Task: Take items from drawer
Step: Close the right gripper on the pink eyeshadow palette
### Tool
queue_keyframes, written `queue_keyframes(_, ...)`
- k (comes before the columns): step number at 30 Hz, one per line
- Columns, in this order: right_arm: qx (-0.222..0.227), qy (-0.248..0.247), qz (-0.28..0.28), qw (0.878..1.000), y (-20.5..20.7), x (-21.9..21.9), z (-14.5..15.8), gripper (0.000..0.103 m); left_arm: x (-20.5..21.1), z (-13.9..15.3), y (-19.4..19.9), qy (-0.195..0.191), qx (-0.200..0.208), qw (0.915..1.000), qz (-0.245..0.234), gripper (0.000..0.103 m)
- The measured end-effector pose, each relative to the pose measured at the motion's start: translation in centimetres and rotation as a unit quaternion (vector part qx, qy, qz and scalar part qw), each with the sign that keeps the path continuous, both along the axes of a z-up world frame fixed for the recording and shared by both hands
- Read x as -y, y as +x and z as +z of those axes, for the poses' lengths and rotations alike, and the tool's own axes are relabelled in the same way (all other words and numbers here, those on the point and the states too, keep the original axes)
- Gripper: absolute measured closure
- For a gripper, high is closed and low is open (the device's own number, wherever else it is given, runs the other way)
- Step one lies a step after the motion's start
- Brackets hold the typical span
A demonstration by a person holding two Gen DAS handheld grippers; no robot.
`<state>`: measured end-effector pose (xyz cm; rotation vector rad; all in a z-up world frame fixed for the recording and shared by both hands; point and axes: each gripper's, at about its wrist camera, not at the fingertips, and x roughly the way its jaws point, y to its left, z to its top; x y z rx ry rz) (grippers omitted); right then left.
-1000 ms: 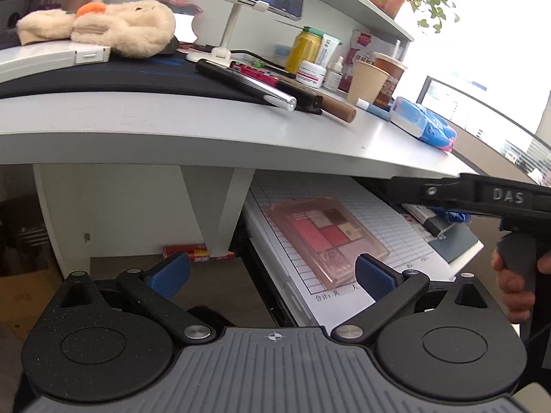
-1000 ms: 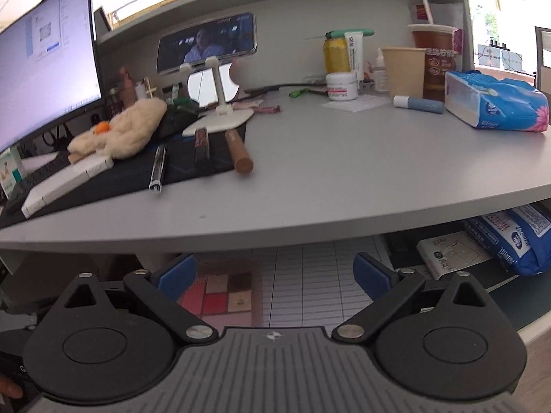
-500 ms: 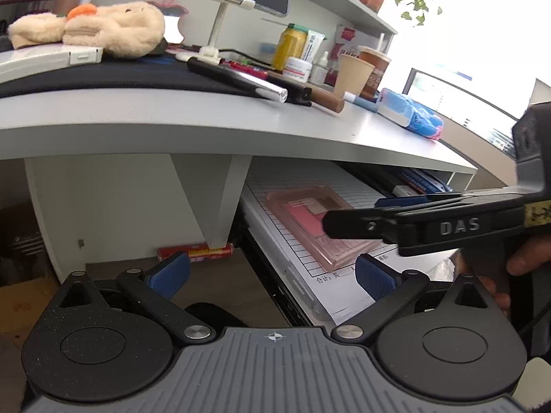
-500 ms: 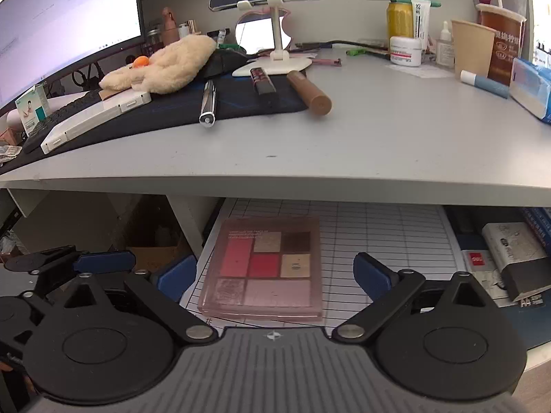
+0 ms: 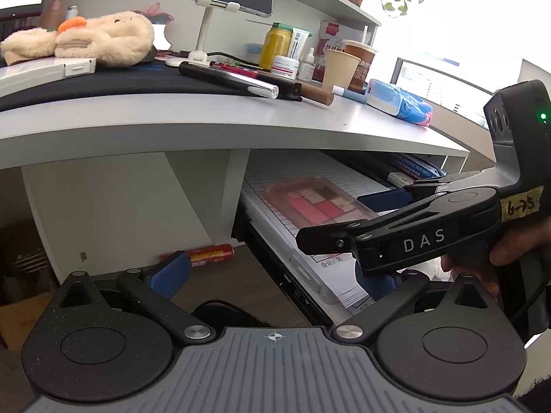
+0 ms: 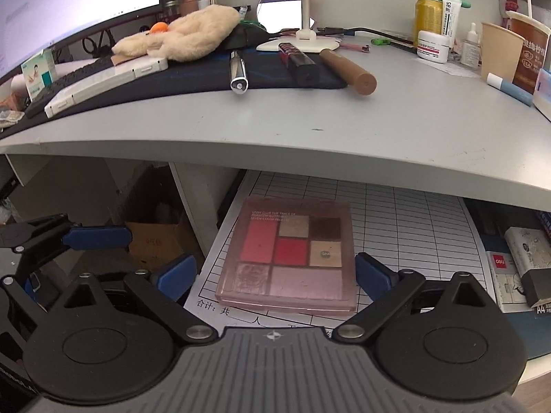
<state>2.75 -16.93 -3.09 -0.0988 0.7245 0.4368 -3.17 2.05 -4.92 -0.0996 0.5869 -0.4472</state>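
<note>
A pink eyeshadow palette point(image 6: 289, 258) lies on a gridded paper sheet point(image 6: 406, 220) in the pulled-out drawer under the grey desk. It also shows in the left wrist view point(image 5: 316, 203). My right gripper point(image 6: 275, 275) is open, its blue pads on either side of the palette's near end, not touching it. In the left wrist view the right gripper point(image 5: 378, 216) hangs over the drawer. My left gripper point(image 5: 272, 275) is open and empty, left of the drawer front; it appears at the left edge of the right wrist view point(image 6: 96, 237).
The desk top point(image 6: 396, 124) overhangs the drawer and carries a pen, tubes, a plush toy, cups and jars. Boxes and booklets point(image 6: 516, 268) fill the drawer's right side. A red can point(image 5: 210, 254) lies on the floor, and a cardboard box point(image 6: 155, 241) stands under the desk.
My right gripper has moved forward and down over the drawer, so the palette now lies between its open pads. My left gripper has barely moved.
</note>
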Motion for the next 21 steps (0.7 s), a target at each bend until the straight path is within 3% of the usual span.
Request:
queue_keyframes(7, 0.015, -0.029, 0.003, 0.999, -0.07, -0.6, -0.41, 0.005, 0.19, -0.13, -0.47, 0.014, 0.003, 0.9998, -0.013, 0.001)
queue_keyframes(14, 0.01, -0.027, -0.015, 0.999, 0.39, -0.07, -0.34, 0.006, 0.03, -0.09, -0.39, 0.016, 0.003, 0.9998, -0.01, 0.001)
queue_keyframes(21, 0.018, -0.027, 0.002, 0.999, 0.29, -0.07, -0.18, 0.022, -0.02, -0.1, -0.31, 0.016, 0.002, 0.9998, -0.011, 0.001)
